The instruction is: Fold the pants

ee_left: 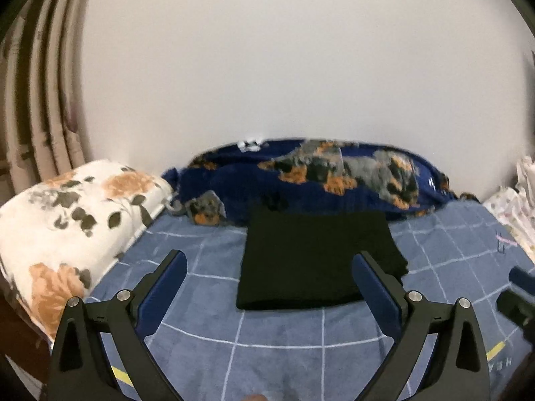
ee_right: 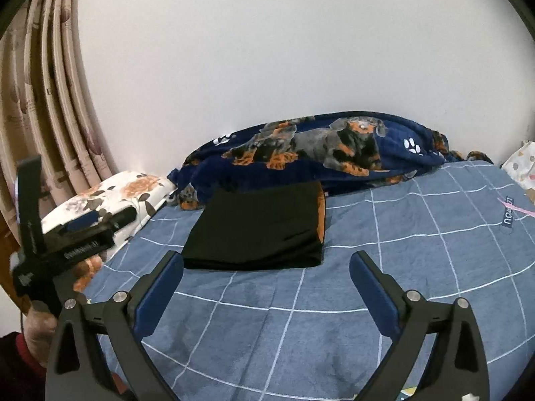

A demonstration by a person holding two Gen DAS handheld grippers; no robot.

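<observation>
The black pants (ee_left: 314, 257) lie folded into a flat rectangle on the blue checked bedsheet (ee_left: 267, 334); in the right wrist view the pants (ee_right: 260, 230) sit left of centre. My left gripper (ee_left: 269, 260) hangs above the sheet in front of the pants, jaws wide apart with nothing between them. My right gripper (ee_right: 265, 262) is open too, empty, just short of the pants' near edge. The left tool, held by a hand (ee_right: 36, 327), shows at the left edge of the right wrist view.
A dark blue blanket with a dog print (ee_left: 317, 173) is bunched along the wall behind the pants. A floral pillow (ee_left: 73, 217) lies at the left, curtains (ee_left: 36, 100) behind it. Pale patterned bedding (ee_left: 511, 207) sits at the right edge.
</observation>
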